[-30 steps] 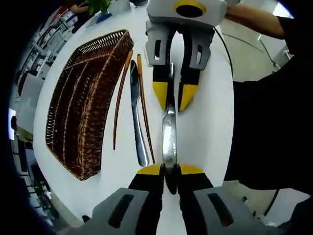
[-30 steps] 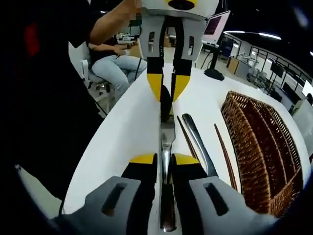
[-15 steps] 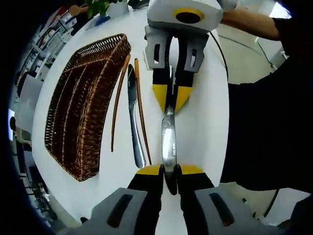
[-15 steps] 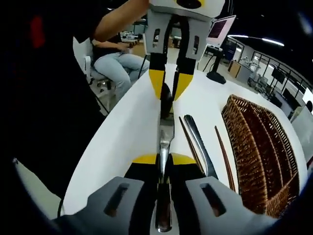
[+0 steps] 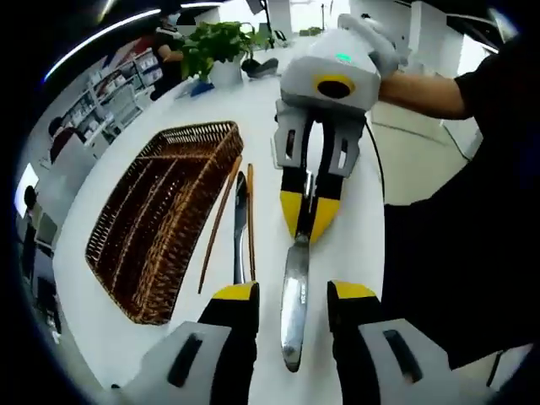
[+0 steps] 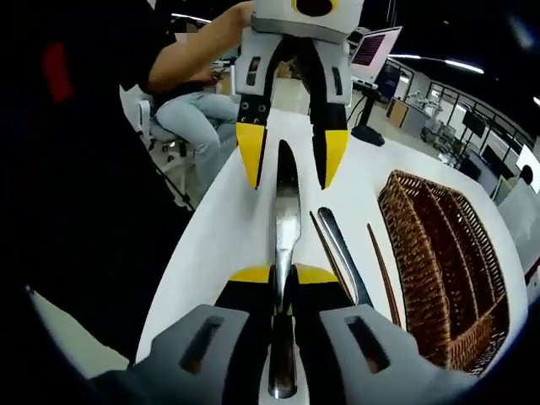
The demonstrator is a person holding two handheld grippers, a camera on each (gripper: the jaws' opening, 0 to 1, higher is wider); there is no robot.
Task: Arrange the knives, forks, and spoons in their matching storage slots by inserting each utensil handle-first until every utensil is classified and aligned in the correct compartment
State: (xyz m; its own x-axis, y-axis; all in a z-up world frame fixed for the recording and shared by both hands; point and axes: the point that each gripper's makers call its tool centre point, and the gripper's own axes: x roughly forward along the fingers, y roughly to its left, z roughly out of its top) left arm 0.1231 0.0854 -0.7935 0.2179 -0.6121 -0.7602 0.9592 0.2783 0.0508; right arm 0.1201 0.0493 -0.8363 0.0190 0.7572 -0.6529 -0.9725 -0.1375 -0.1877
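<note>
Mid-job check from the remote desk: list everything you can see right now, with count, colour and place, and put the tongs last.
Table: one, white, round-edged, under everything.
Wicker tray: one, brown, divided into long slots, on the table, nothing visible inside.
Chopsticks: two, brown, beside the tray, flanking the loose utensil.
Loose utensil: one, silver, lying between the chopsticks; type unclear.
Held utensil: one, silver, gripped at one end, running toward the left tongs.
Potted plant: one, green, far table edge.
Laptop: one, screen lit, far side.
Seated person: one, jeans, beyond the table.
Left tongs: yellow tips, open.
Right tongs: yellow tips, shut on the held utensil.
</note>
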